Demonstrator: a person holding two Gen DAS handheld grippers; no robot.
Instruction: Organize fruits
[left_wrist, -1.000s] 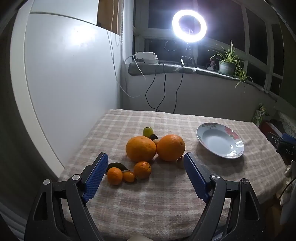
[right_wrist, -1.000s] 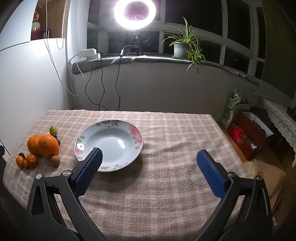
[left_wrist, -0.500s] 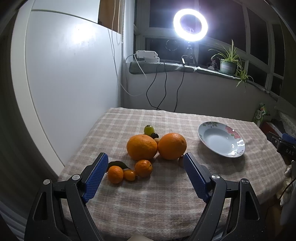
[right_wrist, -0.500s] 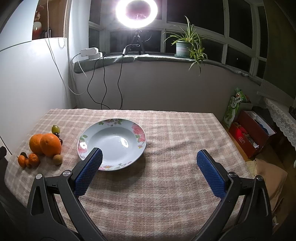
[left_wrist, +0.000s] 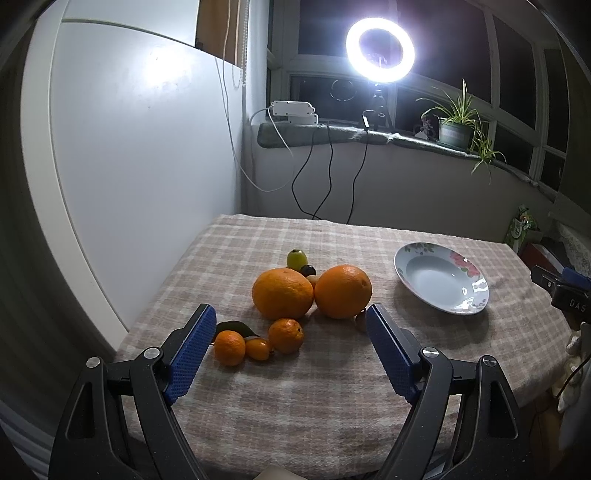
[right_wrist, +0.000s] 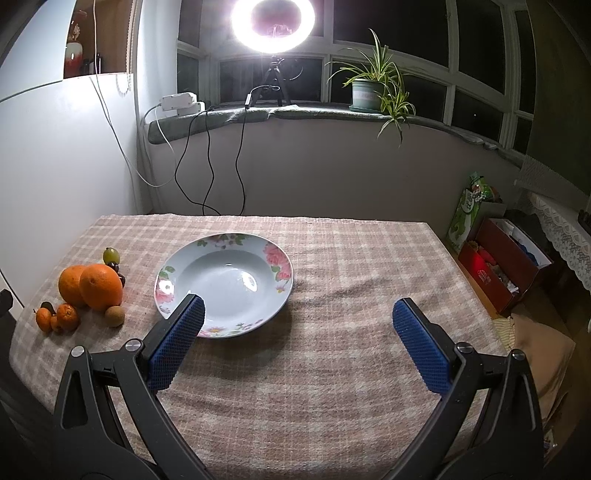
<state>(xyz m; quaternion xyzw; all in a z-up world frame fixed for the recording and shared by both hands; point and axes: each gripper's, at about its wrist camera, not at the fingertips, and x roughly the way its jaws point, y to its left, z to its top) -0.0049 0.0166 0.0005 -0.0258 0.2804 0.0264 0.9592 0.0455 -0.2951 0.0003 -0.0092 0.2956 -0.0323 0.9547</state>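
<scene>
Two big oranges (left_wrist: 282, 293) (left_wrist: 342, 291) lie side by side on the checked tablecloth (left_wrist: 314, 398), with a green fruit (left_wrist: 296, 259) and a dark one (left_wrist: 307, 270) behind them. Three small tangerines (left_wrist: 285, 335) and a green leaf (left_wrist: 233, 327) lie in front. A brown kiwi (right_wrist: 114, 316) rests by the right orange. The flowered plate (right_wrist: 225, 284) stands empty to the right. My left gripper (left_wrist: 290, 332) is open, hovering just short of the tangerines. My right gripper (right_wrist: 295, 325) is open near the plate's front rim, holding nothing.
A white appliance wall (left_wrist: 129, 166) borders the table's left side. A lit ring light (left_wrist: 380, 49), power strip (left_wrist: 293, 110), cables and a potted plant (right_wrist: 369, 92) sit on the sill behind. A red box (right_wrist: 498, 266) stands on the floor at the right.
Both views have risen and drawn back slightly; the fruit and plate sit a little lower and farther in frame. No fruit has moved and both grippers stay open.
</scene>
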